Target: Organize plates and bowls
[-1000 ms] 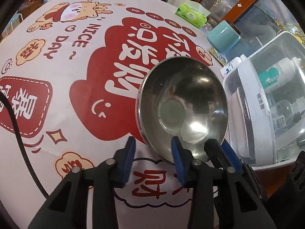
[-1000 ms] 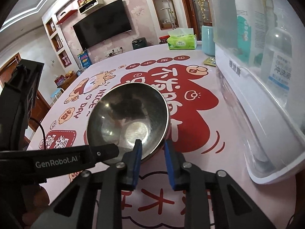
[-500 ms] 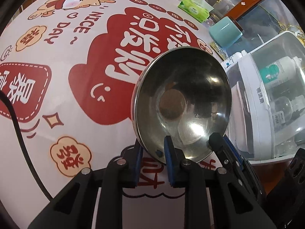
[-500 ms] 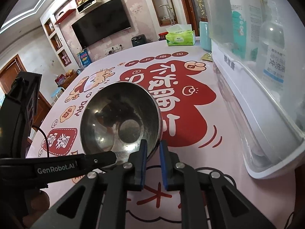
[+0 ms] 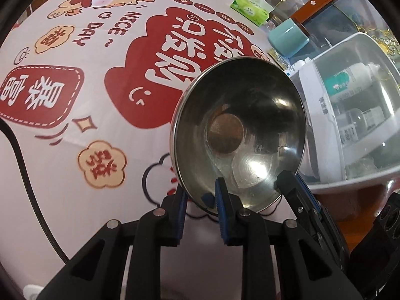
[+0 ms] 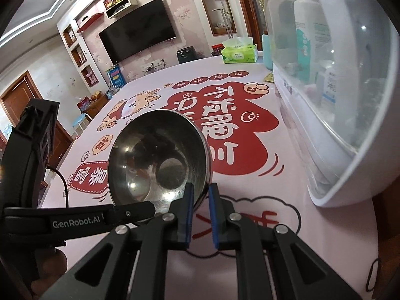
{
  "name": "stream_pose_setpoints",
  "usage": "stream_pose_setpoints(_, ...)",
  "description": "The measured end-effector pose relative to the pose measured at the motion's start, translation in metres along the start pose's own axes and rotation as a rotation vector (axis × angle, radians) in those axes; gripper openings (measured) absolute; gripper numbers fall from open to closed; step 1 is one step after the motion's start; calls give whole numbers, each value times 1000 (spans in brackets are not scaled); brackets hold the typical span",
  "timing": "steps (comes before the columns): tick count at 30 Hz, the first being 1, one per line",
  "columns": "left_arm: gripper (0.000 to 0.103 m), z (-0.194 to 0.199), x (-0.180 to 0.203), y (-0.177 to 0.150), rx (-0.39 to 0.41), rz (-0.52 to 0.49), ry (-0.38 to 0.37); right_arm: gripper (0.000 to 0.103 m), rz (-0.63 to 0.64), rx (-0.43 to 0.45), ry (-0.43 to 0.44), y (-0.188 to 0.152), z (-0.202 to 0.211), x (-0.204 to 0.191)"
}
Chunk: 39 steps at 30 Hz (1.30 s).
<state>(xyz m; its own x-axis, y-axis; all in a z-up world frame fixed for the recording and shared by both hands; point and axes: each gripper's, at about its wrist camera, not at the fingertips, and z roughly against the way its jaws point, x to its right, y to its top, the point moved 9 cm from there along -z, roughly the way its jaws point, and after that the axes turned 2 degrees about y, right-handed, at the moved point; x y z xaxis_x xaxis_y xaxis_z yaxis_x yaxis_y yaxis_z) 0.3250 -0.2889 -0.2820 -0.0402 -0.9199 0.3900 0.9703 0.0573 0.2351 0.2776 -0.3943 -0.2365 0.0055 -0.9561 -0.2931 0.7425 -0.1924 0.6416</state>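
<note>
Festive red-print tablecloth (image 5: 75, 180) lower left; steel bowl (image 5: 237, 135) tilted at centre, light, stiff, slick; left gripper (image 5: 198, 196) and right gripper (image 6: 200, 193) both clamped on thin rim.

"NICE DAY~" printed on the tablecloth (image 5: 105, 115), far side past the left gripper's fingers, beside a cartoon animal. "GenRobot.AI" in white on the left gripper (image 6: 77, 222), seen left of the right tool. Big Chinese characters on the cloth's red patches; bottle labels too blurred.
</note>
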Motion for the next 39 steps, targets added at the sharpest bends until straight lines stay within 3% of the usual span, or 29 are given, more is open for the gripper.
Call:
stream_pose_setpoints(24,20,70,-6,-77,16,-7,-3,12,22,-15,29,-46,75,-30)
stream_pose_setpoints(39,21,114,-33,-141,61,66,14,11,138,-54,105,-85,107,-68)
